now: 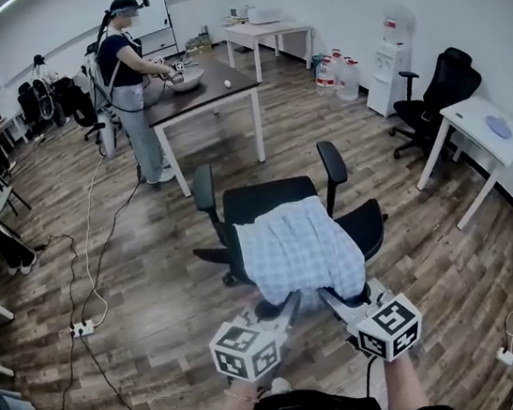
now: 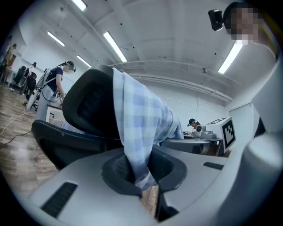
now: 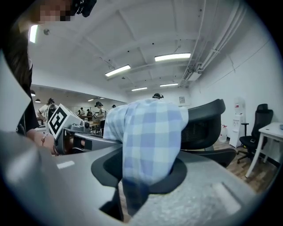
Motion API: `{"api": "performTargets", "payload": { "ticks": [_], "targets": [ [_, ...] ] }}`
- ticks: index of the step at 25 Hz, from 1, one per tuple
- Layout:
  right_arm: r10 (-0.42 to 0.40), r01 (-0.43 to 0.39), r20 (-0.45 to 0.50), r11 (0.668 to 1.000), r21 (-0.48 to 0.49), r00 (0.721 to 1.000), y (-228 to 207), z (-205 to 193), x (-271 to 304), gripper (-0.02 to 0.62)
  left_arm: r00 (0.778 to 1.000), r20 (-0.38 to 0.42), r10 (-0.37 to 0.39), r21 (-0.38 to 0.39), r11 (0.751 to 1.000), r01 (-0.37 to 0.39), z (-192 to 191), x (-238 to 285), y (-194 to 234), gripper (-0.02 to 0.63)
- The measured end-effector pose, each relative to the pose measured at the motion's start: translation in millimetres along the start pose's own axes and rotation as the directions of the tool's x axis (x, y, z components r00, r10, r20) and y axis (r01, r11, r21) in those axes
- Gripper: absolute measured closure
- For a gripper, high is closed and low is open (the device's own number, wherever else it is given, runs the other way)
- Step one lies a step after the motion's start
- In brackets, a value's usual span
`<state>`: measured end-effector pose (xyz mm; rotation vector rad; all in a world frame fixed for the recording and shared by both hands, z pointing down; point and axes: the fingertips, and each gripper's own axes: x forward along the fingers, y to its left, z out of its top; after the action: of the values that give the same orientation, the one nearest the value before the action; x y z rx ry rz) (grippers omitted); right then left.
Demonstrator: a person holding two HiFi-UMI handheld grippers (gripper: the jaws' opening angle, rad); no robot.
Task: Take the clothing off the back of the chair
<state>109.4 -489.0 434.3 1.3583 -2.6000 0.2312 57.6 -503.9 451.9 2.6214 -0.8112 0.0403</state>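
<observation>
**A:** What have the grippers got?

**B:** Both are clamped on cloth. The left gripper [image 2: 143,178] has its jaws pinched onto a narrow gathered fold of the pale blue-and-white checked cotton shirt [image 2: 141,119], right at its lower edge. The right gripper [image 3: 135,187] bites a thicker bunch of the same shirt, and a dark tail of hem hangs below its jaws.

**A:** Where does the shirt run from there?

**B:** Up and away from both sets of jaws, over the top of the black mesh backrest [image 2: 86,103] of the black wheeled office chair [image 1: 270,199]. It is draped on that backrest, not yet off it. The two grippers sit side by side at its near hem. I can't tell how much hangs on the far, seat side.

**A:** What could go wrong?

**B:** I'd watch the left grip most. It holds so little cloth that a firm tug could slide the hem out. The shirt would then swing from the right gripper alone.

**A:** Anything else?

**B:** Pulling straight back rather than lifting could drag the cloth against the backrest's top edge. Friction there might catch it, or roll the chair toward the person on the wooden floor [image 1: 155,289]. An uneven pull could twist the shirt round one corner of the backrest.
</observation>
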Motion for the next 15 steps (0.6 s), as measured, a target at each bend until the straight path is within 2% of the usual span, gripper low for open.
{"api": "performTargets", "payload": {
  "ticks": [2, 3, 4, 10, 15],
  "targets": [
    [0.001, -0.001, -0.003, 1.000, -0.014, 1.000, 2, 0, -1, 0.498, 1.000, 0.002, 0.000, -0.001, 1.000, 0.000, -1, 1, -3, 0.575],
    [0.005, -0.005, -0.005, 1.000, -0.018, 1.000, 4, 0, -2, 0.545, 1.000, 0.002, 0.001, -0.007, 1.000, -0.001, -1, 0, -4, 0.577],
    [0.009, -0.009, -0.007, 1.000, -0.019, 1.000, 6, 0, -1, 0.551, 1.000, 0.003, 0.004, -0.013, 1.000, -0.004, -2, 0, -4, 0.577],
    [0.032, -0.032, -0.008, 0.999, -0.022, 0.999, 15, 2, -3, 0.560, 1.000, 0.008, 0.003, -0.027, 1.000, -0.002, 0, -8, -9, 0.580],
    [0.102, -0.101, 0.008, 0.993, -0.062, 0.995, 35, 3, -13, 0.561, 1.000, 0.011, -0.021, 0.001, 1.000, 0.021, -2, -20, -21, 0.580]
  ]
}}
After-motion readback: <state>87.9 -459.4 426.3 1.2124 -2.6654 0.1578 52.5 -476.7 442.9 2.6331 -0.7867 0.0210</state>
